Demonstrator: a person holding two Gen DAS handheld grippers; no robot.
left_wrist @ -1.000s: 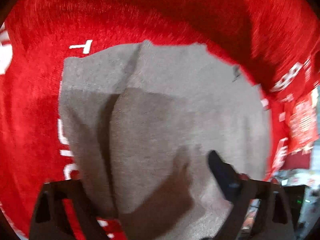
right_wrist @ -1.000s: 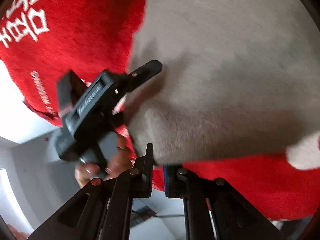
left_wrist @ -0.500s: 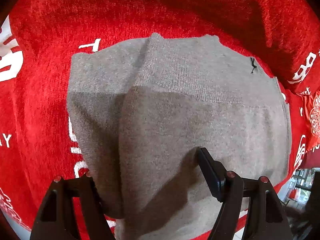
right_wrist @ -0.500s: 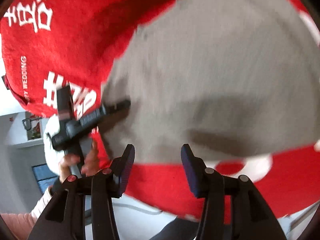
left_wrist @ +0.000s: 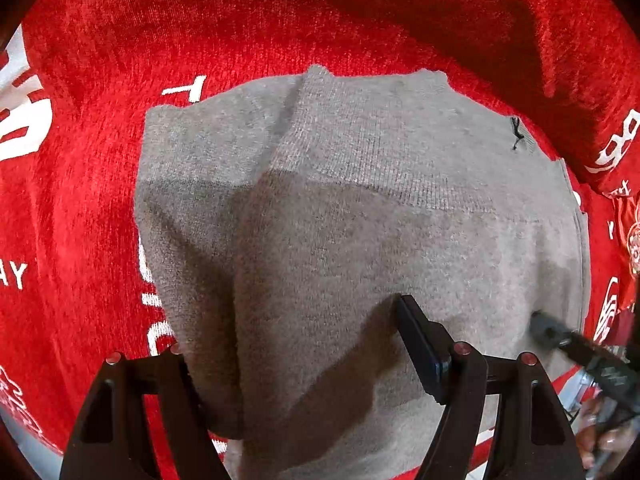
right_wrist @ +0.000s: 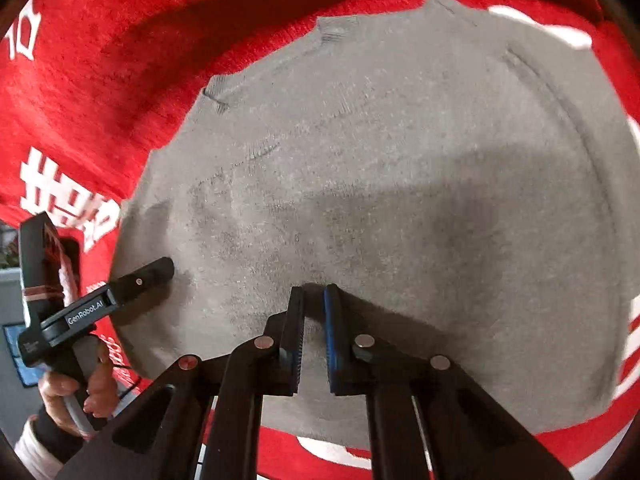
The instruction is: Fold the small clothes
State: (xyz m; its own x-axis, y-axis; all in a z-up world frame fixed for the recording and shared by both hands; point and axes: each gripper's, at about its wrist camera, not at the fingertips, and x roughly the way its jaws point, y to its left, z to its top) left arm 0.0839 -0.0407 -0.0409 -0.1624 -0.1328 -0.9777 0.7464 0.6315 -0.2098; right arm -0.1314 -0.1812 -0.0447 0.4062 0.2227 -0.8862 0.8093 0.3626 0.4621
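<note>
A grey knit garment (left_wrist: 360,220) lies folded on a red cloth (left_wrist: 100,200); it also fills the right wrist view (right_wrist: 400,180). My left gripper (left_wrist: 292,340) is open, its jaws wide apart, with the garment's near edge lying between them and hiding the left fingertip. It shows from the side in the right wrist view (right_wrist: 156,272), its finger resting on the garment's left edge. My right gripper (right_wrist: 314,300) sits low over the garment's near edge, jaws nearly together with a narrow gap; whether fabric is pinched is unclear. Its tip shows in the left wrist view (left_wrist: 544,326).
The red cloth with white lettering (right_wrist: 68,196) covers the table on all sides of the garment. The person's hand (right_wrist: 76,384) holds the left gripper's handle. The table's near edge and the floor show at the lower left (right_wrist: 12,320).
The right gripper has moved in over the garment's near edge and its jaws have narrowed from wide open. The left gripper has stayed open on the garment's left edge.
</note>
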